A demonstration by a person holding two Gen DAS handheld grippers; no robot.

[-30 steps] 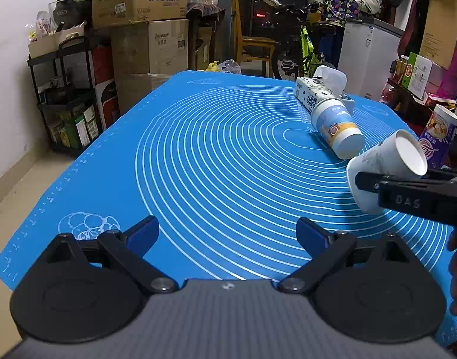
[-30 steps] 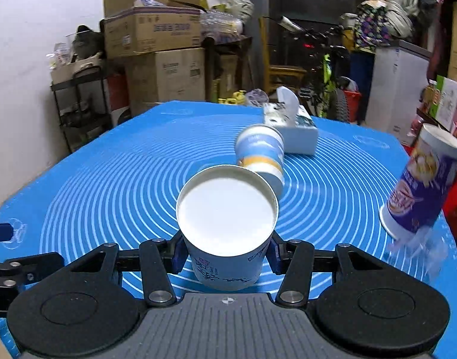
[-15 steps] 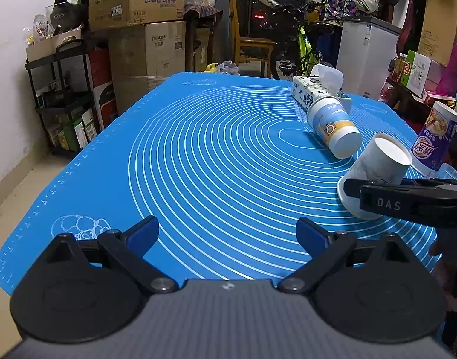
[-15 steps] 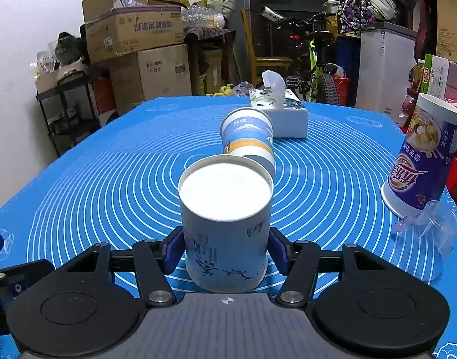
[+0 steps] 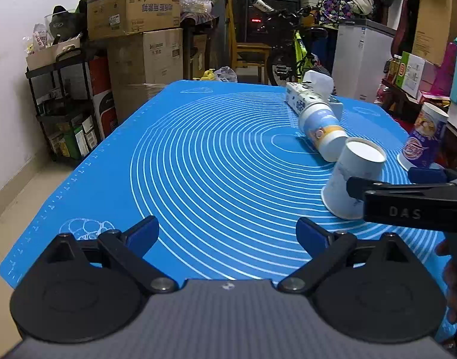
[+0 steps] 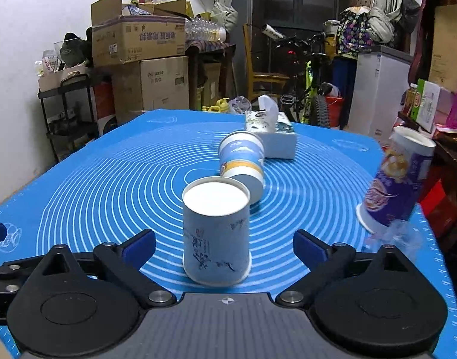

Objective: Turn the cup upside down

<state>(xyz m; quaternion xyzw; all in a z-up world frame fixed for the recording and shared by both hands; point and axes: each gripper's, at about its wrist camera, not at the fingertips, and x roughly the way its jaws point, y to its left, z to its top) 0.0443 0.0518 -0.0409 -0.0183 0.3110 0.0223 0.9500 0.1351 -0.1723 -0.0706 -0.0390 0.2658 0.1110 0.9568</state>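
A white paper cup [image 6: 216, 230] with dark markings stands upside down on the blue mat [image 6: 108, 179], its base facing up. My right gripper [image 6: 224, 246] is open, with its blue pads apart on either side of the cup and not touching it. The cup also shows in the left wrist view [image 5: 352, 176], at the right, partly behind the right gripper's black arm. My left gripper [image 5: 227, 233] is open and empty over the mat's near edge.
A blue and white cup [image 6: 241, 161] lies on its side just behind the paper cup. A tissue box [image 6: 271, 134] sits farther back. A purple snack can [image 6: 395, 179] and a clear plastic cup [image 6: 398, 236] stand at the mat's right edge.
The right gripper lowered the tilted cup onto the mat upside down, then opened and let go. The left gripper stayed open and barely moved.
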